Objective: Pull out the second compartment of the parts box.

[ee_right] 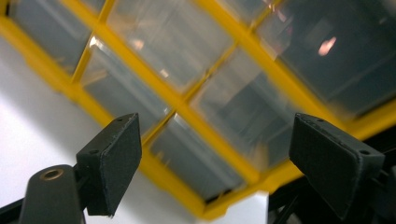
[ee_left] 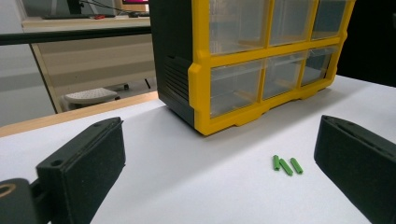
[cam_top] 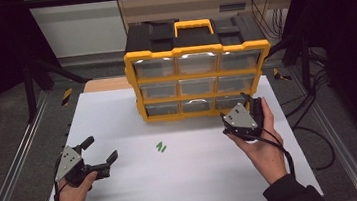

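Note:
A yellow and black drawer cabinet (cam_top: 199, 80) with clear drawers stands at the far middle of the white table (cam_top: 118, 117). A few small green sticks (cam_top: 160, 146) lie in front of it. My left gripper (cam_top: 100, 150) rests near the front left, open and empty, pointing towards the sticks (ee_left: 286, 165) and the cabinet (ee_left: 243, 70). My right gripper (cam_top: 251, 102) is held up close to the cabinet's lower right drawers. In the right gripper view its jaws (ee_right: 215, 149) stand open with nothing between them, and the blurred clear drawers (ee_right: 219, 116) lie just beyond.
Metal rails (cam_top: 17, 162) run along both sides of the table. Black cables (cam_top: 315, 131) lie on the floor at the right. A wooden board edge (cam_top: 107, 84) shows behind the table's far left.

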The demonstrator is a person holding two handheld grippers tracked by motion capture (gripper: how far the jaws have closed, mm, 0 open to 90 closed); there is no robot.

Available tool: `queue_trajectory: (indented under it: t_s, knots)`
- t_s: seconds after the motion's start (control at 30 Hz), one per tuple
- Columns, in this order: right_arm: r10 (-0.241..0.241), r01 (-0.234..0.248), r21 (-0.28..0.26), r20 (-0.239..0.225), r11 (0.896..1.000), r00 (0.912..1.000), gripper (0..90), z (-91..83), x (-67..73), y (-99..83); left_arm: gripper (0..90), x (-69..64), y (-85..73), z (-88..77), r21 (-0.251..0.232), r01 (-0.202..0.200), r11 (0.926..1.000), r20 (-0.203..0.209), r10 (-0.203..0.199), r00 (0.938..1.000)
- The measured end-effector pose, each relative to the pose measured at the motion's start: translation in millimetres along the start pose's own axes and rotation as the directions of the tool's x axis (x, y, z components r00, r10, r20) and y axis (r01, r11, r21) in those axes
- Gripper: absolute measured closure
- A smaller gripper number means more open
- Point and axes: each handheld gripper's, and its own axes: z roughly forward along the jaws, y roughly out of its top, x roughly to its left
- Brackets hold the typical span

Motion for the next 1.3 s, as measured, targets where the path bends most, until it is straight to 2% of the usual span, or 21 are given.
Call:
queue_trajectory:
  t_s: [0.07,0.2,0.4,0.7,0.8,0.9,0.97,1.07,1.13,1.3]
  knots:
    - [-0.010,0.010,-0.003,0.000,1.000,0.9999,17.4,1.2,-0.4,3.6,1.6,0.3,-0.1,-0.1,-0.001,0.003,1.0000,0.000,-0.003,1.0000]
    - [-0.064,0.064,-0.001,0.022,0.998,0.9977,17.9,10.2,-1.4,18.7,1.5,-0.8,-0.2,0.6,0.002,-0.001,1.0000,0.004,0.001,1.0000]
    - [-0.131,0.130,0.013,0.053,0.991,0.9900,21.3,22.3,-5.0,27.1,1.6,-0.9,-0.7,1.4,0.006,-0.002,1.0000,0.005,0.002,1.0000]
    - [-0.178,0.179,-0.002,0.115,0.984,0.9774,32.6,29.6,-6.8,43.1,1.6,-1.1,-0.7,1.9,0.010,-0.004,0.9999,0.005,0.004,1.0000]
    - [-0.225,0.226,0.006,0.134,0.974,0.9650,37.9,31.7,-7.1,48.9,1.5,-0.7,-0.7,1.4,0.007,-0.002,1.0000,0.003,0.002,1.0000]
    - [-0.242,0.243,0.010,0.145,0.970,0.9594,39.1,33.9,-6.4,55.8,1.6,-0.6,-0.6,1.1,0.007,-0.001,1.0000,0.002,0.001,1.0000]
    - [-0.271,0.272,0.019,0.162,0.962,0.9489,40.4,35.5,-5.2,60.0,1.6,-0.8,-0.7,1.2,0.008,-0.001,1.0000,0.003,0.001,1.0000]
    - [-0.321,0.322,0.026,0.188,0.946,0.9283,42.1,37.2,-4.0,65.3,1.7,-1.2,-0.6,1.4,0.009,-0.003,1.0000,0.005,0.003,1.0000]
    - [-0.341,0.343,0.021,0.201,0.939,0.9185,43.2,38.6,-4.1,68.3,1.8,-1.2,-0.7,1.5,0.010,-0.004,0.9999,0.007,0.004,1.0000]
    - [-0.363,0.365,0.037,0.234,0.930,0.9019,45.1,41.1,-5.6,76.0,1.9,-1.1,-0.7,1.3,0.011,-0.003,0.9999,0.006,0.002,1.0000]
